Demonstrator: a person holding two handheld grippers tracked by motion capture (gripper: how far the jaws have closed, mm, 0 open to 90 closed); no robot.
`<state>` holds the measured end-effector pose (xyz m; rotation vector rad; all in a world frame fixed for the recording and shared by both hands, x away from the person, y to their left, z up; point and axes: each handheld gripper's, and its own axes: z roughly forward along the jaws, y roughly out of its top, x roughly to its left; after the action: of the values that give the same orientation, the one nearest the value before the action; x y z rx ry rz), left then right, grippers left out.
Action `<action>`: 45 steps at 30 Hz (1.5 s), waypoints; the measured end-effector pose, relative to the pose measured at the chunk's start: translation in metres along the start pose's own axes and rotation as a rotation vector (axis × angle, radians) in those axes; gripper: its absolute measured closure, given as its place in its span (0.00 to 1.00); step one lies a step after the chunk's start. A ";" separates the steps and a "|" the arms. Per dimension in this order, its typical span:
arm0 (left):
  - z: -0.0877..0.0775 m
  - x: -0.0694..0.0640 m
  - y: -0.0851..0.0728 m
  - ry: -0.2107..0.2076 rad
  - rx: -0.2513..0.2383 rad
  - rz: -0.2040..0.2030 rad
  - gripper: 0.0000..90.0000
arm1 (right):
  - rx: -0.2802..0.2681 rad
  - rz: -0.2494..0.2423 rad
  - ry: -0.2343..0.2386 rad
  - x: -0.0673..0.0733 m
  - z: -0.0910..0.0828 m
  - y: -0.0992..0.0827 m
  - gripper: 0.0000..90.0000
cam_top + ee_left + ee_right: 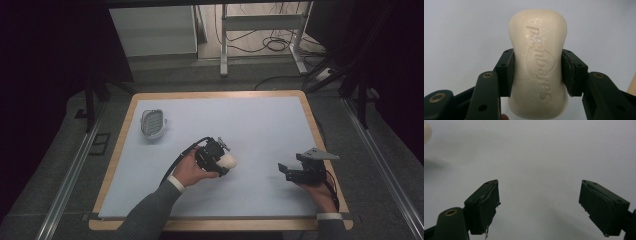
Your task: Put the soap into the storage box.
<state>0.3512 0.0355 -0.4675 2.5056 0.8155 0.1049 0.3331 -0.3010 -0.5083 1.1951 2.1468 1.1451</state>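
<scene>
Soap (pixel 538 67) sits clamped across its narrow waist between the pads of the left gripper (pixel 218 161), its long axis running straight out past the tips, above the table (pixel 260 130). Its likely home, the soap dish (pixel 153 123), lies up and to the left, nearer this hand. Farther right, the right gripper (pixel 539 207) rests with jaws wide apart, holding nothing.

- The cream soap bar (pixel 538 65) carries one embossed word running along its length, with a curved outline pressed around its middle letters.
- It reads roughly "pembajes"; the exact letters are hard to make out.
</scene>
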 end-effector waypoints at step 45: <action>-0.072 0.100 -0.034 0.151 -0.041 -0.229 0.55 | 0.004 -0.001 0.006 0.004 0.003 0.000 0.18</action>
<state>0.3994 0.1474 -0.4290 2.3689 1.1441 0.2319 0.3331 -0.2966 -0.5095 1.1933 2.1550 1.1456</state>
